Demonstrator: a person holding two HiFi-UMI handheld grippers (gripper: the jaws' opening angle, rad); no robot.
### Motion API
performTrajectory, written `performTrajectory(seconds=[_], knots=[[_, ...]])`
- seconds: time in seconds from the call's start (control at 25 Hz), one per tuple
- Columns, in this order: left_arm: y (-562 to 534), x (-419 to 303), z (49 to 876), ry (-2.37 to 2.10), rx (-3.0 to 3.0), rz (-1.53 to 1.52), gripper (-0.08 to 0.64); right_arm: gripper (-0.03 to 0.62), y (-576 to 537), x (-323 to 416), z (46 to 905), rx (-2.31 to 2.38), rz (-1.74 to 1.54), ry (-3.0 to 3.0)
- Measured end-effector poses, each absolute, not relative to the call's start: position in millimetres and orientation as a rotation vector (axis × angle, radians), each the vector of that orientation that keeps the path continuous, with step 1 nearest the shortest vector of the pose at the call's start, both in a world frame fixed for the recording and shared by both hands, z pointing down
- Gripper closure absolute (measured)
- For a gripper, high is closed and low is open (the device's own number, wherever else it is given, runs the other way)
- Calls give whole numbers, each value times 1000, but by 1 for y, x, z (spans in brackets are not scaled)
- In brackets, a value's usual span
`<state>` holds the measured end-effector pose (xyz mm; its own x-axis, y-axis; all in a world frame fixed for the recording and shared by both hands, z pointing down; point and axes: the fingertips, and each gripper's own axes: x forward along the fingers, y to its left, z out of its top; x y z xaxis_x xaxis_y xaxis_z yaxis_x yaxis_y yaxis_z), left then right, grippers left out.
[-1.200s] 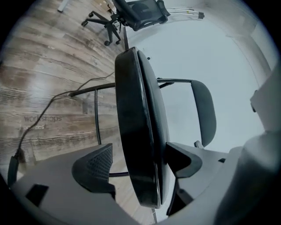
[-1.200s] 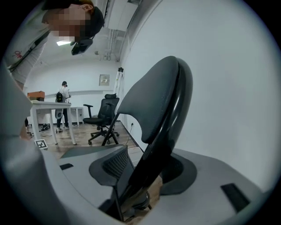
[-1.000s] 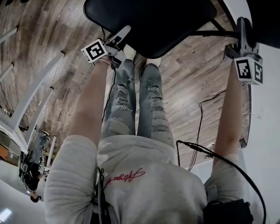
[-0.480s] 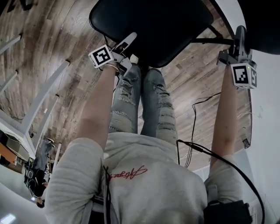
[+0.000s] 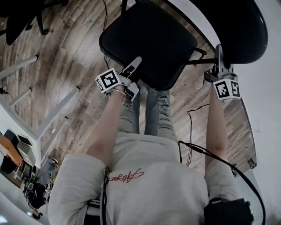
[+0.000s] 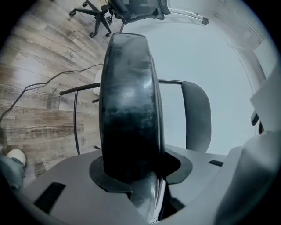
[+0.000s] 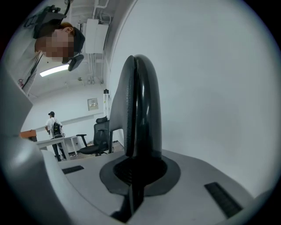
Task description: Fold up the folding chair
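Observation:
The black folding chair stands open in front of me, its seat (image 5: 149,41) flat and its backrest (image 5: 239,26) at the upper right. My left gripper (image 5: 135,66) is at the seat's front edge. One grey jaw lies on top of the seat and the other is hidden under it. In the left gripper view the seat (image 6: 127,110) runs edge-on into the jaws, which have just been closing on it. My right gripper (image 5: 217,49) is shut beside the frame tube (image 5: 203,51), below the backrest. In the right gripper view it (image 7: 135,59) holds nothing and faces a white wall.
The person's legs (image 5: 153,112) stand just behind the seat on the wood floor. A cable (image 5: 193,114) trails on the right, and white table legs (image 5: 52,121) stand on the left. An office chair (image 6: 131,11) stands beyond the seat. A white wall (image 7: 210,88) is close on the right.
Both grippers have come up and sit lower in the head view, which now takes in the whole seat and backrest. The left gripper stays on the seat's front edge.

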<state>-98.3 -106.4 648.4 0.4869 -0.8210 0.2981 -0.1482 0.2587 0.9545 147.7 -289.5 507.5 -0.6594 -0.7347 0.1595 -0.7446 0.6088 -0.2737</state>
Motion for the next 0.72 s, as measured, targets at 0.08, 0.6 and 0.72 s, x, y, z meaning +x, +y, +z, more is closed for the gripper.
performTrajectory(seconds=[0.08, 0.6, 0.72], knots=[[-128, -93, 632, -1010, 1234, -562, 373, 577, -300, 147, 504, 1229, 473, -2776], [-257, -55, 558, -1190, 1044, -526, 419, 577, -380, 169, 485, 1125, 491, -2726], [-272, -52, 556, -1223, 1015, -510, 419, 577, -395, 172, 487, 1120, 506, -2721]])
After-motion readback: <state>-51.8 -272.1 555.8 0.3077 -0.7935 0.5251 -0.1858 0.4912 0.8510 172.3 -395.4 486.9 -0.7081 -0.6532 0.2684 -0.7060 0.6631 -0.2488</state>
